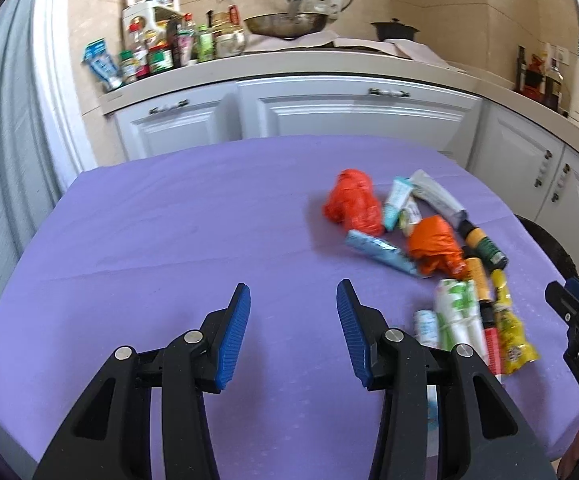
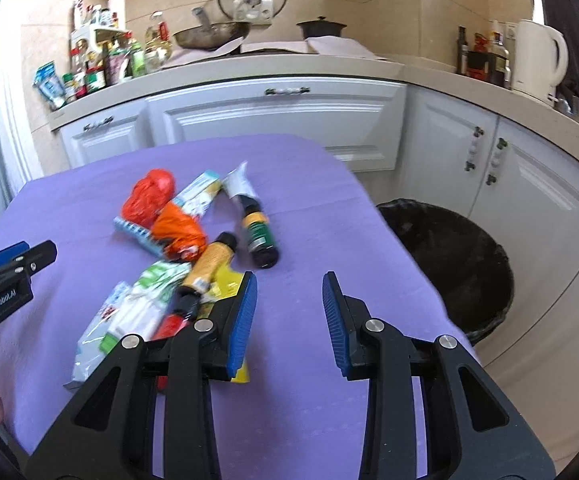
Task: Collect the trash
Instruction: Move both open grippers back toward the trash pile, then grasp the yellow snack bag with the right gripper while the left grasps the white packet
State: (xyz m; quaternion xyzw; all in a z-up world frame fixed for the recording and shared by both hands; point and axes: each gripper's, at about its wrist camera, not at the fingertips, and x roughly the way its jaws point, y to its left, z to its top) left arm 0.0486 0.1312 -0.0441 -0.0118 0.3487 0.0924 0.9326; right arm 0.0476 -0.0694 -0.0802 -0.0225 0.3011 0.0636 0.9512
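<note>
A desk (image 2: 321, 200) draped in purple cloth fills both views, and a black-lined trash bin (image 2: 453, 264) stands on the floor just off its right edge. The trash pile (image 2: 193, 256) of orange bags, tubes, wrappers and small bottles lies on the cloth. The left hand-held gripper (image 1: 293, 300) hovers over bare cloth left of the pile, jaws apart and holding nothing. The right hand-held gripper (image 2: 289, 292) hangs beside the pile, likewise parted and empty.

2 wrist cams, angled down, sharing trash pile (image 1: 429, 248) w/ table (image 2: 309, 208).
</note>
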